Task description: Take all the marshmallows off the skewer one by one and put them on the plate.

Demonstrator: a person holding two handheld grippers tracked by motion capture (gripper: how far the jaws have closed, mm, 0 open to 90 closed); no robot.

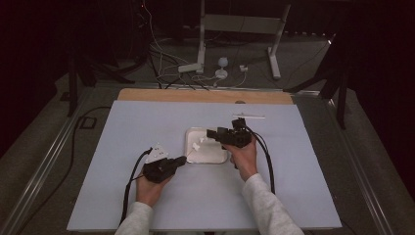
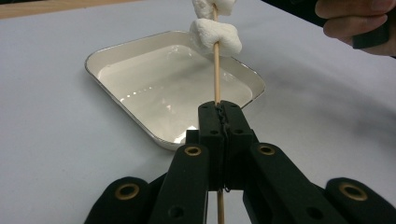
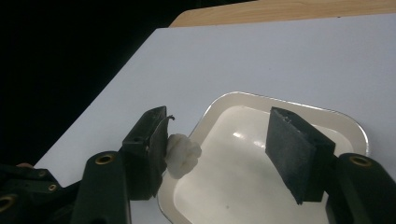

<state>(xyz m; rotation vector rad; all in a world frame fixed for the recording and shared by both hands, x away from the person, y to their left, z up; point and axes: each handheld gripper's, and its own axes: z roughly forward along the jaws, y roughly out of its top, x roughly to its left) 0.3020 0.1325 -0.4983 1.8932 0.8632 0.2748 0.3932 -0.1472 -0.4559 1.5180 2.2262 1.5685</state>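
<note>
The left hand-held gripper has its jaws pressed together on a thin wooden skewer, which runs up toward twelve o'clock in the left gripper view and carries two white marshmallows threaded near its far end, above the far rim of a shallow white tray. The tray sits near the middle of the pale worktop. In the high view the left gripper lies at the tray's eight o'clock, and the right hand-held gripper hovers at its one o'clock. Its jaws are spread wide over the tray, with one marshmallow beside its left pad; contact is unclear.
</note>
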